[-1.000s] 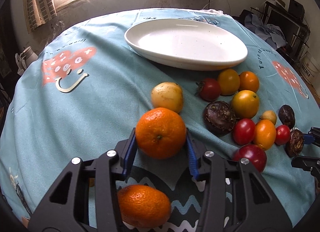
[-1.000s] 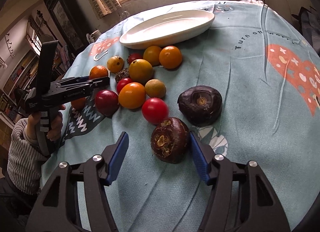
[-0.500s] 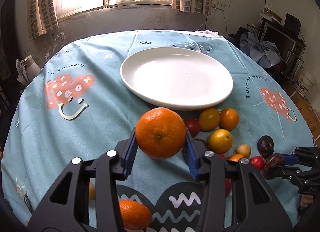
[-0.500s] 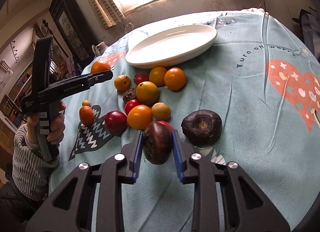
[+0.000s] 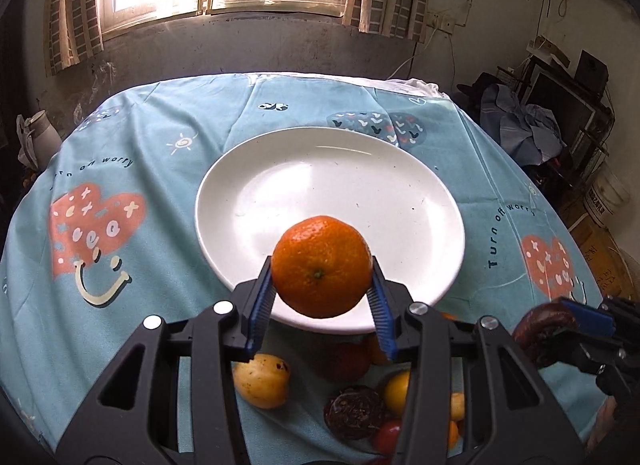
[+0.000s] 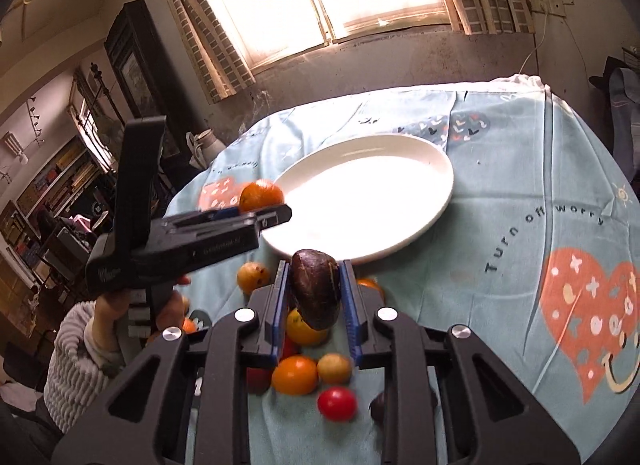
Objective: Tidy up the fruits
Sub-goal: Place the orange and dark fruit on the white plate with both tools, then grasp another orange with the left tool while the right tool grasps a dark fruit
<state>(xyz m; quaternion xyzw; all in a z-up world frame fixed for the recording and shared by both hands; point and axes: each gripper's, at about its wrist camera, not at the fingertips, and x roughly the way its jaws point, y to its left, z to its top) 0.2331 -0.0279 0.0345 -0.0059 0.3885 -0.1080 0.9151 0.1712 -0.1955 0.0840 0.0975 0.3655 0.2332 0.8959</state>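
Blue-clothed table, white plate, loose fruits

one white plate, two tools, one held orange, one held dark fruit, one tablecloth

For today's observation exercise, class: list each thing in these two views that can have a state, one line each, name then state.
left claw: shut on the mandarin, held above the near rim of the plate
mandarin: gripped, off the table
right claw: shut on the dark fruit
dark fruit: gripped, lifted above the pile
plate: upright, nothing in it
loose fruit pile: lying on the cloth, untouched
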